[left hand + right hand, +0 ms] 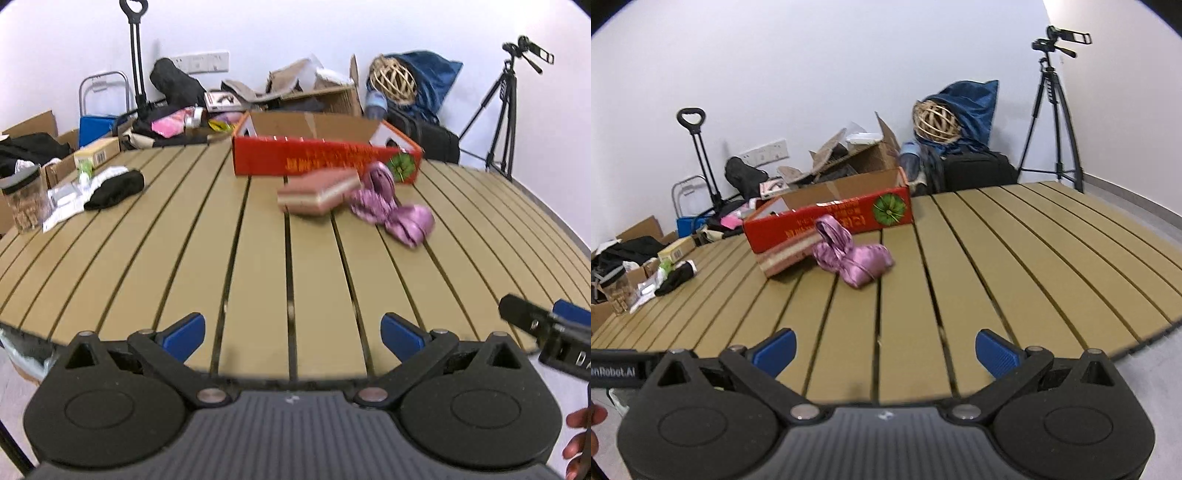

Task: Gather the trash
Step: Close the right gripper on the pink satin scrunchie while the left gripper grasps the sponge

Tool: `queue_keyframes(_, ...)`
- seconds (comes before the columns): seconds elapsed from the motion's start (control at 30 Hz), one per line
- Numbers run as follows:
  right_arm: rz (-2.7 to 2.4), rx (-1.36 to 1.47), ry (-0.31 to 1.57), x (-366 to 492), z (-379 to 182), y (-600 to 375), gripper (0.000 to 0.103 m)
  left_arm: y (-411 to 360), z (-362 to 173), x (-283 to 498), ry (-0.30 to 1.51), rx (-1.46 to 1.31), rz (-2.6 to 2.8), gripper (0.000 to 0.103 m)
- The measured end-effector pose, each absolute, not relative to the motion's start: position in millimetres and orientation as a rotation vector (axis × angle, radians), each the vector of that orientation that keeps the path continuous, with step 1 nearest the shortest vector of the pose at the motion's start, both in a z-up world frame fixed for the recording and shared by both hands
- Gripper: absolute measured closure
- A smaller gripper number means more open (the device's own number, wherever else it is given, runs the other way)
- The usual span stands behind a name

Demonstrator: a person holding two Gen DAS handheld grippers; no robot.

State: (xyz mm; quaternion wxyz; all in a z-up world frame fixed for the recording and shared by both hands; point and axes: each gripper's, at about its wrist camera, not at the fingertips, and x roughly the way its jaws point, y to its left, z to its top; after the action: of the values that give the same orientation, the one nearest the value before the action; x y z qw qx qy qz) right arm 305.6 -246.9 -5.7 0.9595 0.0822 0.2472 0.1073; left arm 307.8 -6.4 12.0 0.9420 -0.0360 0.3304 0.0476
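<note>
- The left claw (292,334) hangs at the near edge of the slatted worktop (258,266), blue pads spread wide with nothing between them; I take it as held back there so it can reach forward freely.
- The right claw (885,350) sits alongside at the same edge, its pads likewise spread and bare, so neither has picked anything up yet.
- Farther in, well apart from both claws, a crumpled pink wrapper (855,258) lies on the slats, touching a flat pink box (785,256) just to its left. These look like the trash to gather.
- Right behind them stands an open red carton (827,221), top flaps open, which seems meant as the bin, being so close to the litter.
- Off at the far left of the worktop lie a black cloth (114,188), some papers and a jar (26,203); whether they count as trash I cannot tell.
</note>
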Motion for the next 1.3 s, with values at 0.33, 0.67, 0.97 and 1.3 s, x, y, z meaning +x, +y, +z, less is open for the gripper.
queue_keyframes(0.33,0.237,0.157,0.476,371.6,-4.1,-226.0,0.000,3.4,16.7,355.9,0.604,-0.069,0.136,0.000)
queue_keyframes(0.67,0.233,0.128,0.536,460.0,-15.5,-194.2,0.000,22.3,15.9,402.7,0.596,-0.078,0.121,0.000)
queue_keyframes(0.97,0.249,0.022,0.638,515.6,-30.5,-161.3,0.019,32.8,15.1,445.1,0.610,-0.043,0.090,0.000)
queue_keyframes(1.3,0.282,0.003,0.609,507.2,-28.4,-168.2,0.067,16.3,13.7,488.0,0.651,0.013,0.006,0.000)
